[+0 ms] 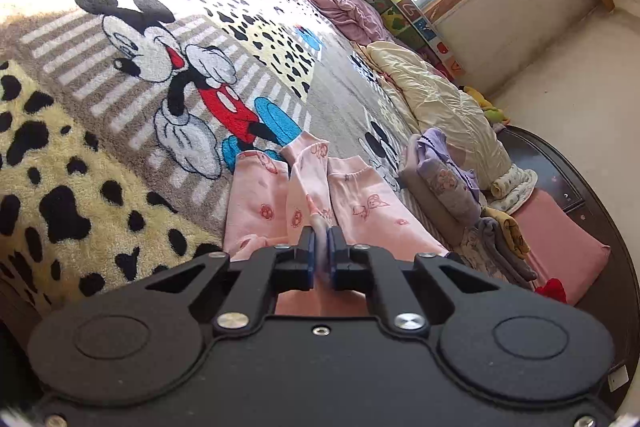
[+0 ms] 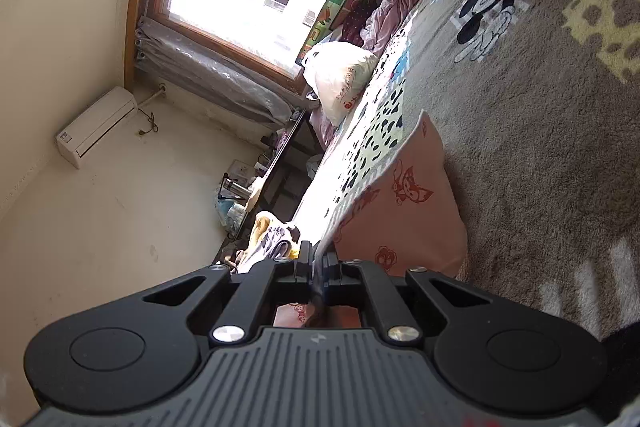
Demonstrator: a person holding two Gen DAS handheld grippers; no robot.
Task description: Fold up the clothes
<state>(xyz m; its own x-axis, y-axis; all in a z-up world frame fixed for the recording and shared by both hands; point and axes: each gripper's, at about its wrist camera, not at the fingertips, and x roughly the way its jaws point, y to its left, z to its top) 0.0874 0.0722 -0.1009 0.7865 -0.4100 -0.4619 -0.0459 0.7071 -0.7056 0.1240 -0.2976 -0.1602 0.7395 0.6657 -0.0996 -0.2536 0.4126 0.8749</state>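
The pink printed garment (image 1: 276, 195) lies on the cartoon-mouse blanket (image 1: 120, 75) covering the bed, one strip bunched up. My left claw (image 1: 320, 247) pinches that raised fold; my right claw (image 2: 318, 263) is clamped on another edge (image 2: 400, 195).

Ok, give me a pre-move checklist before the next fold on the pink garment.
1. Left gripper shut on the pink garment: ok, cloth is pinched between its pads.
2. Right gripper shut on the garment: ok, an edge runs between its pads.
3. Both grips on matching corners: cannot tell.
4. Garment flat: not ok, a raised fold runs down the middle in the left view.
5. Blanket free beyond the garment: ok.
6. Folded pile apart from the garment: ok.
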